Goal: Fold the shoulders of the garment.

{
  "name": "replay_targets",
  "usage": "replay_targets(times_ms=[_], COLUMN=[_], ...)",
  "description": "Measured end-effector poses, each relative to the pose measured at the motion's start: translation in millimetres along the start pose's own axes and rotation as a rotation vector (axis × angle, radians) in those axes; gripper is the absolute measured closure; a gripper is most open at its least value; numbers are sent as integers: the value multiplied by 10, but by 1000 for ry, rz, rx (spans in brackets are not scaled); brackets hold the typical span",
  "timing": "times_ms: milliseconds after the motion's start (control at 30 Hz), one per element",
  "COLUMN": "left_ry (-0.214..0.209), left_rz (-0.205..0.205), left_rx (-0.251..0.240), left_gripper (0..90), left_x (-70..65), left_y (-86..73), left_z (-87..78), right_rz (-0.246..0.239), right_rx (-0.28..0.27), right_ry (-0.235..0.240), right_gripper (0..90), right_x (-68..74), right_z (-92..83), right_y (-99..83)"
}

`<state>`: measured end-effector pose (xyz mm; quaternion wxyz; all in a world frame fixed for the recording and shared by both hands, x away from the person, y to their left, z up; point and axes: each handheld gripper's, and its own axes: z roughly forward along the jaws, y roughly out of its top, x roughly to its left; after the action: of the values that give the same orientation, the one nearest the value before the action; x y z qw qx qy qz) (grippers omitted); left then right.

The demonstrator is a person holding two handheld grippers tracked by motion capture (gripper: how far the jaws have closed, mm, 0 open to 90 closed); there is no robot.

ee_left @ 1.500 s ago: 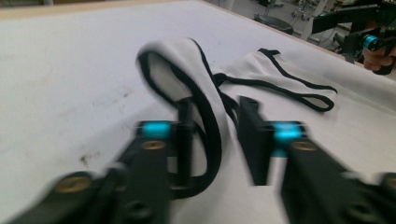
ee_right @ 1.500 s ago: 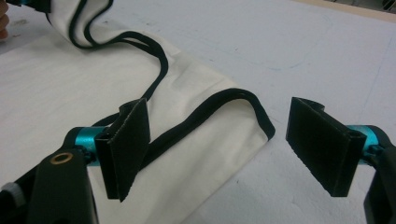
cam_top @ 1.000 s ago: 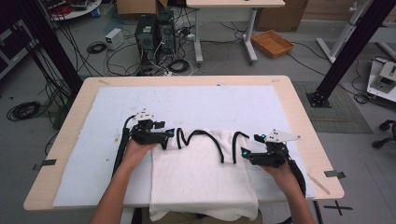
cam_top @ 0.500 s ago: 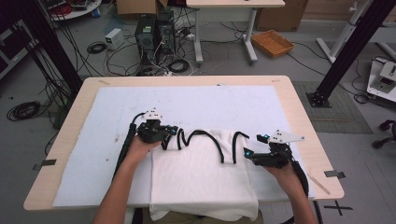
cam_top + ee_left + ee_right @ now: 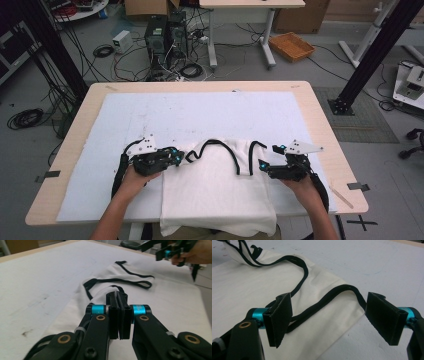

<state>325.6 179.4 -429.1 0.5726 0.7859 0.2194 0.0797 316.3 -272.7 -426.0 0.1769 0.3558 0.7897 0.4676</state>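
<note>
Left claw (image 5: 176,156) moved inward, seemingly pinching garment (image 5: 215,195).

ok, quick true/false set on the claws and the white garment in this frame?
1. The left claw is shut on the white garment. True.
2. The right claw is shut. False: its jaws stand wide apart, with the black trim lying between them.
3. The garment hangs over the table's near edge. True.
4. The garment is solid black. False: white with black trim.
</note>
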Motion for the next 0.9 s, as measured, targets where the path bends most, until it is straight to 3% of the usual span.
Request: replay_targets(times_ms=[33, 67, 100, 133, 200, 300, 467, 533, 600, 667, 733, 767, 900], left_ry=[-13, -19, -1, 12, 40, 46, 92, 101, 61, 14, 0, 10, 91], left_rz=[-23, -54, -76, -90, -84, -81, -98, -62, -20, 47, 93, 116, 164], left_rx=[5, 11, 20, 24, 7, -16, -2, 27, 58, 98, 141, 170, 272], left_gripper=[789, 652, 507, 432, 425, 426, 427, 431, 440, 493, 514, 549, 656], left_x=[-4, -10, -15, -25, -58, -99, -167, -225, -287, -361, -428, -440, -440], left_y=[-10, -13, -11, -13, -19, -40, -113, -115, -113, -114, -118, -122, -155], left_z=[-1, 0, -9, -31, -79, -138, -129, -67, 19, 104, 187, 225, 346], right_rz=[1, 1, -1, 2, 6, -3, -11, -17, -46, -113, -177, -212, -285], right_rx=[0, 1, -1, 0, -2, -10, -9, 8, 37, 87, 141, 159, 214], right_ry=[0, 1, -2, -2, -3, 3, 21, 62, 108, 166, 203, 201, 107], right_gripper=[216, 216, 216, 216, 216, 217, 287, 388, 451, 477, 482, 495, 604], right_x=[-4, -6, -13, -12, -8, 9, 60, 88, 165, 288, 428, 476, 502], right_z=[-1, -3, -5, -12, -30, -59, -77, -60, 6, 122, 238, 294, 402], right_y=[-2, -4, -7, -9, -12, -12, -7, -2, -1, -5, -11, -19, -49])
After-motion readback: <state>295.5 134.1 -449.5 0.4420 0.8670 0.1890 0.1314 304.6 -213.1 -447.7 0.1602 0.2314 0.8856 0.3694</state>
